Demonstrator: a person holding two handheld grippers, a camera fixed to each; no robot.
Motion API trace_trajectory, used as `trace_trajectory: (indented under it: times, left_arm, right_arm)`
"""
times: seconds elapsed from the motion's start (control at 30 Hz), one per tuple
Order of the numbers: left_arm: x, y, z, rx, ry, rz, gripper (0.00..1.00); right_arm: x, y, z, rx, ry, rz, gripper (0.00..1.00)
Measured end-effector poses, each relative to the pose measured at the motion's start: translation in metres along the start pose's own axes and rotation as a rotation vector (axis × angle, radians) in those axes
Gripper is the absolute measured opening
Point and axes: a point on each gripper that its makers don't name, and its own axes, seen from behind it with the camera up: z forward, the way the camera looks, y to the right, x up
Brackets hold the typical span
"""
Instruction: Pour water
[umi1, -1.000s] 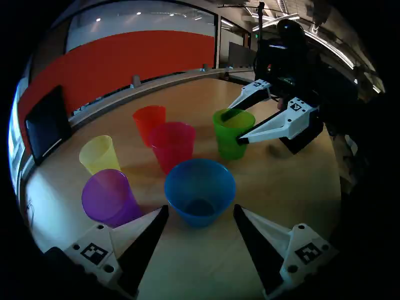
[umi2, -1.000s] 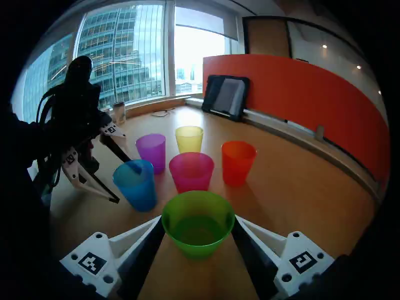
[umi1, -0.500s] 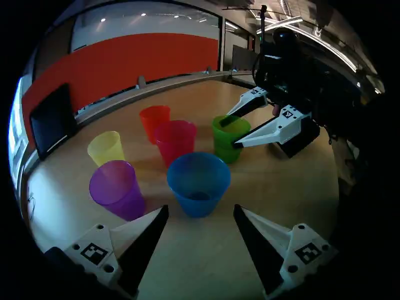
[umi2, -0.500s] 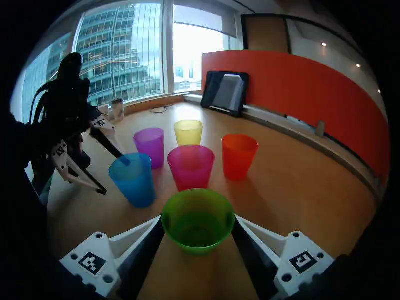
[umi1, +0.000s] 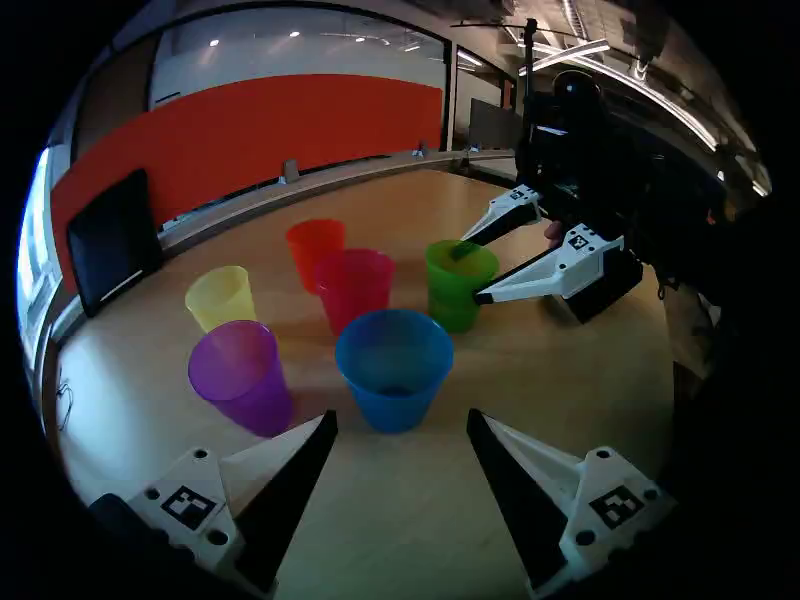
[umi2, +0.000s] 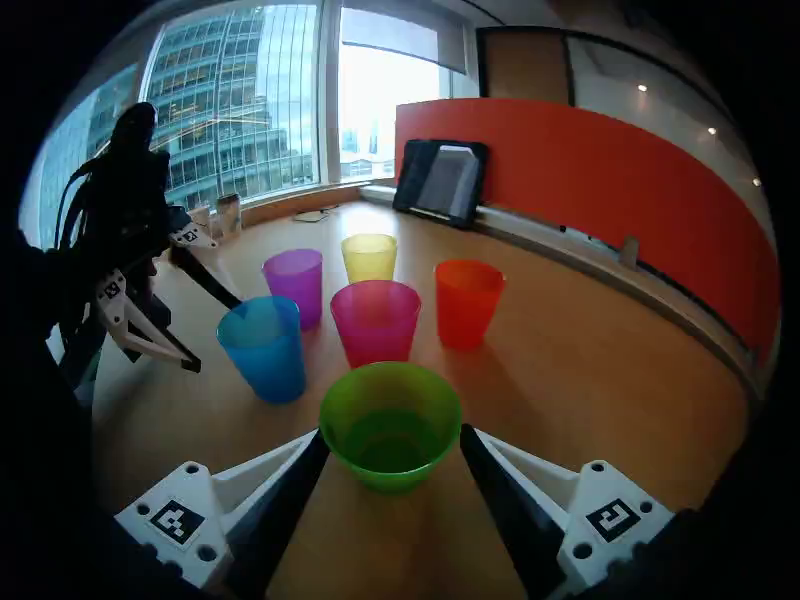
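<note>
Six plastic cups stand close together on the wooden table (umi1: 560, 370). The blue cup (umi1: 393, 365) is a short way beyond my left gripper (umi1: 400, 440), which is open with nothing between its fingers. In the right gripper view the green cup (umi2: 390, 425) sits upright between the fingertips of my right gripper (umi2: 391, 440); its jaws are wide apart and flank the rim. The left gripper view shows that right gripper (umi1: 467, 272) astride the green cup (umi1: 459, 283). The purple (umi1: 240, 375), yellow (umi1: 221, 296), orange (umi1: 316, 250) and pink (umi1: 354, 288) cups stand behind.
A dark tablet (umi1: 108, 240) leans on the ledge under the orange wall (umi2: 600, 170). A person in dark clothes (umi1: 620, 170) holds the grippers. A small pale cup (umi2: 228, 212) stands by the window. The left gripper (umi2: 219, 334) is beside the blue cup (umi2: 262, 350).
My left gripper has drawn back from the blue cup, which now sits farther beyond its fingertips. The right gripper has eased back slightly around the green cup. The cups stay upright.
</note>
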Motion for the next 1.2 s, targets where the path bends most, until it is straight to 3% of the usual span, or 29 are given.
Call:
trace_trajectory:
  times: [0.3,0.8,1.0,1.2]
  left_arm:
    - [0.007,-0.012,-0.022,0.059,0.045,-0.023,0.97]
    - [0.017,-0.029,-0.070,0.211,0.156,-0.073,0.97]
    - [0.031,-0.044,-0.086,0.304,0.229,-0.072,0.97]
    - [0.050,-0.065,-0.104,0.403,0.333,-0.122,0.97]
  right_arm:
    - [-0.001,0.006,-0.033,-0.058,0.042,0.022,1.00]
    - [0.003,0.006,-0.084,-0.155,0.140,0.063,1.00]
    - [0.018,0.012,-0.096,-0.216,0.209,0.093,1.00]
    - [0.034,0.025,-0.108,-0.291,0.289,0.139,1.00]
